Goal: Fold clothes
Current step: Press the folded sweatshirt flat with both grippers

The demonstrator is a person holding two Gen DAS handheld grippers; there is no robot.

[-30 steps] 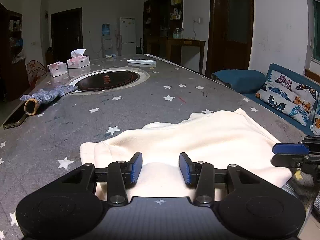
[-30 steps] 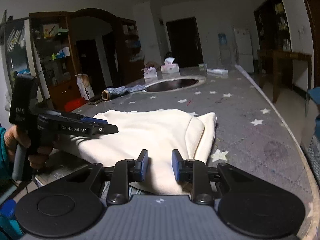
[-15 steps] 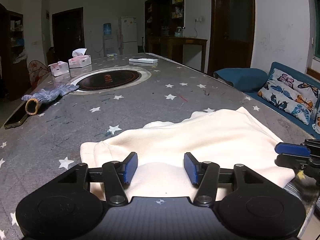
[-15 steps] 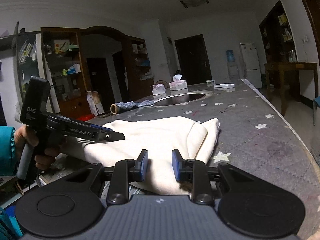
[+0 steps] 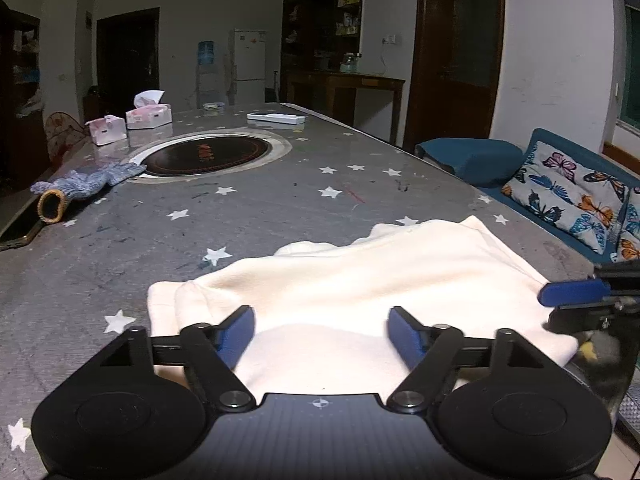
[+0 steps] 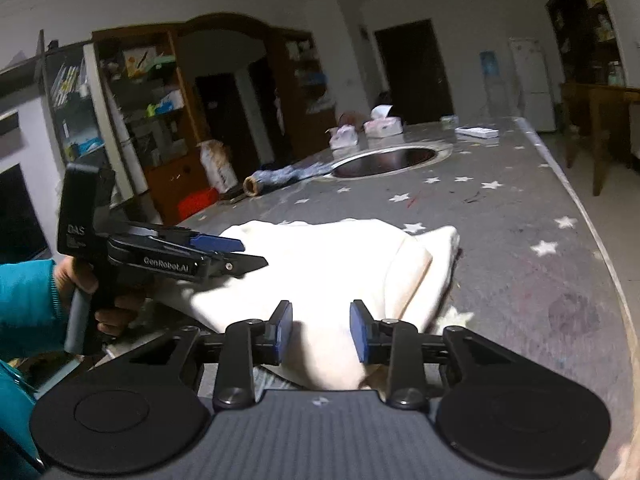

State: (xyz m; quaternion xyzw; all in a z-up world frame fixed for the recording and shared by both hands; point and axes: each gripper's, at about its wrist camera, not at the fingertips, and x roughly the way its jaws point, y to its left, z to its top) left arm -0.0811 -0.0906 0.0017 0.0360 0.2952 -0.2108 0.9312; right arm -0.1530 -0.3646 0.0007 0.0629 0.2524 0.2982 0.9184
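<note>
Cream garment (image 5: pixel 360 280) lies partly folded; I am opening both grippers, left (image 5: pixel 320 332) and right (image 6: pixel 320 330), gripping nothing; more folds probably remain.

Garment (image 5: pixel 360 280) lies on the table (image 5: pixel 260 208), cooktop (image 5: pixel 208 154) behind it.

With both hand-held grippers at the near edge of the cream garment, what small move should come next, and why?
Probably draw both back clear of the cream garment: it lies folded on the table, and the left hand-held gripper and right hand-held gripper are opening, with cloth between them.
</note>
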